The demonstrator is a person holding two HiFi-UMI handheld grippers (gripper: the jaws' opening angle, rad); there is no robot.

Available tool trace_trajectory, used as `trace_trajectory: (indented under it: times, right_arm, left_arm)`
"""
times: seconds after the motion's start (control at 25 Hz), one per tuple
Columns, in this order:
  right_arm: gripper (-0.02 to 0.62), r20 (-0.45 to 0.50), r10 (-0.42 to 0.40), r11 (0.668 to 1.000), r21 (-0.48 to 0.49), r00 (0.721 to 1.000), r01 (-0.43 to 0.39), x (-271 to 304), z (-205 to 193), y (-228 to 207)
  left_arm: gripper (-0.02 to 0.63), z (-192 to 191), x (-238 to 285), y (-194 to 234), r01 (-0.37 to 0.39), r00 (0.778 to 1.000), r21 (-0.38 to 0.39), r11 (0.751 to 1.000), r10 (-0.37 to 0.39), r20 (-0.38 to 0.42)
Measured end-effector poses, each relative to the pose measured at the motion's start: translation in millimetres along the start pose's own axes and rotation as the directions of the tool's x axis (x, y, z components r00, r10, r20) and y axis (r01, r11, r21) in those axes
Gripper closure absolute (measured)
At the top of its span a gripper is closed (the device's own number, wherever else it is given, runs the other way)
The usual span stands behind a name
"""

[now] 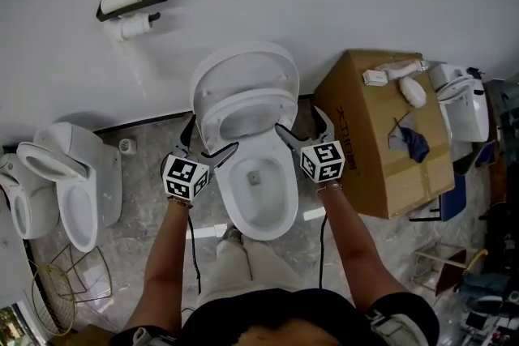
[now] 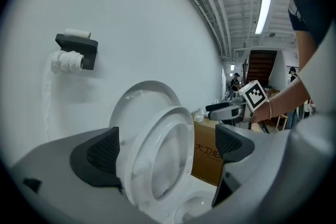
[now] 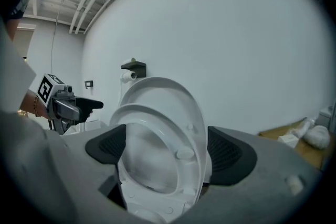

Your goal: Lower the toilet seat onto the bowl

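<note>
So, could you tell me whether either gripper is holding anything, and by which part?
Nothing is clamped: both the left gripper and right gripper have open tongs straddling a side rim of the toilet seat.

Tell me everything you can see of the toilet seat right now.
The toilet seat is a glossy white oval ring, plastic-looking, with small bumpers underneath. It tilts partway forward, apart from the upright lid behind and not yet on the bowl. It shows between the open jaws of the left tongs and the right tongs; whether a pad touches it I cannot tell.
</note>
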State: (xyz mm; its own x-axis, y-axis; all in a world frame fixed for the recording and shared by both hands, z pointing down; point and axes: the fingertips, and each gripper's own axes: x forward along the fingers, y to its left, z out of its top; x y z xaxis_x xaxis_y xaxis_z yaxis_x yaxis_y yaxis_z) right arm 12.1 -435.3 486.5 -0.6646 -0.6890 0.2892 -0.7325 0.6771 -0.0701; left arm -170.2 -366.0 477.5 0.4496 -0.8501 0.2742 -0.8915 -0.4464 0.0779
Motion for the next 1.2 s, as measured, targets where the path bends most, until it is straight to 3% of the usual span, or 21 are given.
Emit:
trace_trajectory:
  times: [0.16,0.24,0.4,0.68,0.84,0.88,1.04,1.2]
  right_arm:
    - [0.133,-0.04,-0.015,1.0,-0.01,0.999,0.015,16.9,-9.4,-17.5]
    - [0.147,-0.058,-0.033,0.999,-0.007,0.998,0.033,24.4,-14.2,-27.5]
    - [0.176,-0.067,-0.049,0.999,0.011,0.997,0.05,40.5,-14.7,-41.4]
    - [0.286,-0.083,-0.08,0.997,-0.013,0.993,0.079,53.7,-18.5,-50.4]
    - [0.384,-0.086,-0.099,0.995,-0.004,0.991,0.099,60.5,-18.0,-56.0]
    - [0.388,-0.087,-0.099,0.995,0.005,0.991,0.099,61.3,-18.8,-56.8]
    - [0.391,-0.089,-0.091,0.993,0.063,0.992,0.097,60.3,-22.3,-56.9]
    - [0.441,-0.094,-0.089,0.993,0.063,0.992,0.095,55.1,-25.2,-50.1]
  left_arm:
    - [0.037,-13.6,21.3,18.5,-0.024,0.999,-0.001,1.0,0.024,-0.038]
    - [0.073,-19.4,28.6,29.2,-0.045,0.998,-0.017,0.999,0.044,-0.048]
    - [0.317,-26.1,40.8,50.3,-0.09,0.995,-0.076,0.993,0.087,-0.049]
    - [0.326,-32.2,55.4,50.4,-0.064,0.995,-0.059,0.996,0.06,-0.075]
    - [0.403,-32.4,59.6,57.0,-0.075,0.994,-0.04,0.996,0.072,-0.086]
    - [0.441,-32.6,59.4,58.9,-0.081,0.993,-0.034,0.996,0.078,-0.088]
    - [0.454,-32.9,57.7,58.1,-0.061,0.994,-0.039,0.997,0.057,-0.098]
    - [0.462,-34.7,52.3,51.3,-0.037,0.995,-0.055,0.998,0.032,-0.099]
